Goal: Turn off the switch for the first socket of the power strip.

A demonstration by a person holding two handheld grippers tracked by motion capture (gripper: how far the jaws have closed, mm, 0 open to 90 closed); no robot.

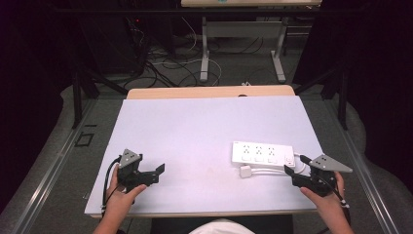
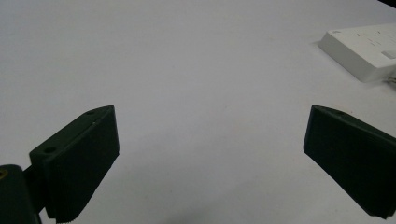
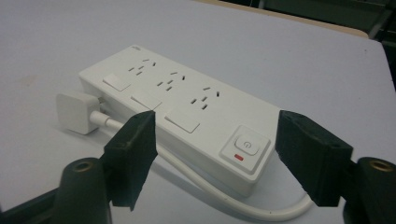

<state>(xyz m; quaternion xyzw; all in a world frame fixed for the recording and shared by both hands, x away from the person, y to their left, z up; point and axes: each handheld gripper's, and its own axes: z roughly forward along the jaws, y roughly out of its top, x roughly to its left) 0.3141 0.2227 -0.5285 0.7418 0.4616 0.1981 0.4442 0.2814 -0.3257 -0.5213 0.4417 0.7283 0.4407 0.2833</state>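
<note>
The right claw [image 1: 294, 165] sits at the near right of the worktop [image 1: 195, 131], its 2 jaws apart with nothing pressed between them. In the right gripper view the same claw [image 3: 215, 140] frames the near end of a white power strip [image 3: 177, 112]: the jaws stand to either side of that end and clear of it, and whether either touches the casing cannot be told. The strip's power button [image 3: 246, 144], with a small red mark under it, lies between the jaws. Beyond it run 3 groups of sockets along the top. A white cable [image 3: 196, 179] leaves the near end, curves round and runs along the strip's side to a white plug [image 3: 77, 112] that lies flat on the worktop just beside the strip.

In the high view the power strip [image 1: 263, 152] lies on the right half of the worktop, just left of the right claw, with the plug [image 1: 245, 171] on its near side.

The left claw [image 1: 156, 171] rests at the near left, well apart from the strip, its jaws wide apart over bare worktop. A hand holds each gripper.
</note>
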